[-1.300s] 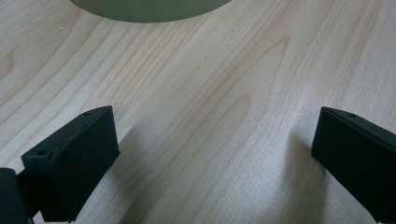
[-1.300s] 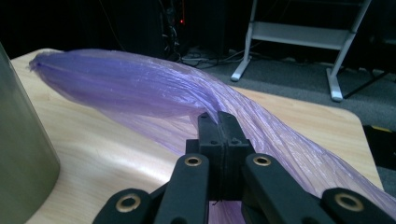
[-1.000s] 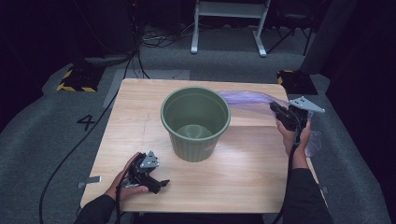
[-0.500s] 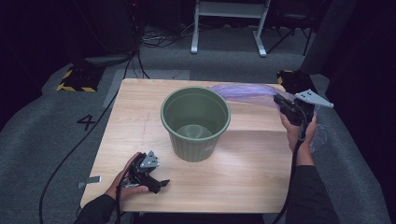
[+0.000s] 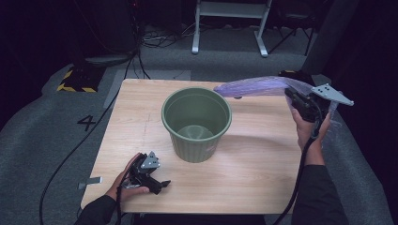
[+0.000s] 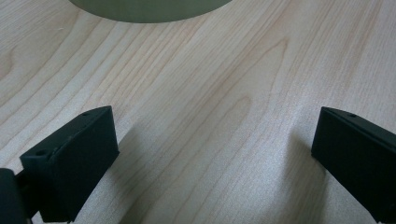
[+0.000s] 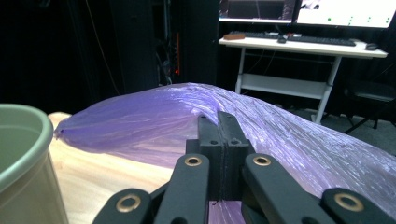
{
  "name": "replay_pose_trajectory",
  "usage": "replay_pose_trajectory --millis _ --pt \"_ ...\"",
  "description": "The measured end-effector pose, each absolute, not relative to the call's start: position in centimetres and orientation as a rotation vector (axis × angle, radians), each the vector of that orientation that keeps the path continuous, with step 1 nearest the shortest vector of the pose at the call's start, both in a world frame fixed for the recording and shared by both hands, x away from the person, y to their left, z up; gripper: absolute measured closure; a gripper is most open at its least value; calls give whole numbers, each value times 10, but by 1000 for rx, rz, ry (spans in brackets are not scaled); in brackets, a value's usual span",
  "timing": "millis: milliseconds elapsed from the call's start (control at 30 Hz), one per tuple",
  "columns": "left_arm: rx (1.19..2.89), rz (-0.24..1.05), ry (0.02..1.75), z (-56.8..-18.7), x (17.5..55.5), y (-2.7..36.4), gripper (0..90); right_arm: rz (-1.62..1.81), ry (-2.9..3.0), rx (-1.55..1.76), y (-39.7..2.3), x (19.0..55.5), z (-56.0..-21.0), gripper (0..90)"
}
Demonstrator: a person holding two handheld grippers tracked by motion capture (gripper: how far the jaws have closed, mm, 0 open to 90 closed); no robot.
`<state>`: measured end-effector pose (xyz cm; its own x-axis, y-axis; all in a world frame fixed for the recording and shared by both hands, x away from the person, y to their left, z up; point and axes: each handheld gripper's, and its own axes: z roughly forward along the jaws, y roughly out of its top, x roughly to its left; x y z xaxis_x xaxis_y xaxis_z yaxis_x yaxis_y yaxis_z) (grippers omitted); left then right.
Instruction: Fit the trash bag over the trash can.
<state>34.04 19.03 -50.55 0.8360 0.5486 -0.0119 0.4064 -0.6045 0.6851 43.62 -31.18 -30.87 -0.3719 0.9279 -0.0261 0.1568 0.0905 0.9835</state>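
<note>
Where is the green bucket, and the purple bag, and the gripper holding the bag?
green bucket (image 5: 195,150): high view, its front wall.
purple bag (image 5: 256,87): high view, its stretched middle.
right gripper (image 7: 218,122): right gripper view, jaw tips.

Left gripper (image 5: 162,183) low at the near edge, fingers (image 6: 70,163) wide apart; right gripper (image 5: 292,95) raised, pinched closed.

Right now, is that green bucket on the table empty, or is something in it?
Empty, as far as the high view shows: the green bucket stands upright and its bare bottom is visible. The purple bag hangs outside, beside its rim.
</note>
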Motion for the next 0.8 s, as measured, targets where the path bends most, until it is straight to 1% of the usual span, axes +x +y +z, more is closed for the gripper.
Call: replay_pose_trajectory --millis 400,633,800 --pt "2301 259 693 -505 341 190 1 1387 1589 1079 -322 426 -293 900" --pt "2299 259 695 -506 340 190 1 1410 1548 1058 -326 420 -276 900" --pt "2300 259 693 -506 341 190 1 1427 1554 1039 -324 415 -275 900"
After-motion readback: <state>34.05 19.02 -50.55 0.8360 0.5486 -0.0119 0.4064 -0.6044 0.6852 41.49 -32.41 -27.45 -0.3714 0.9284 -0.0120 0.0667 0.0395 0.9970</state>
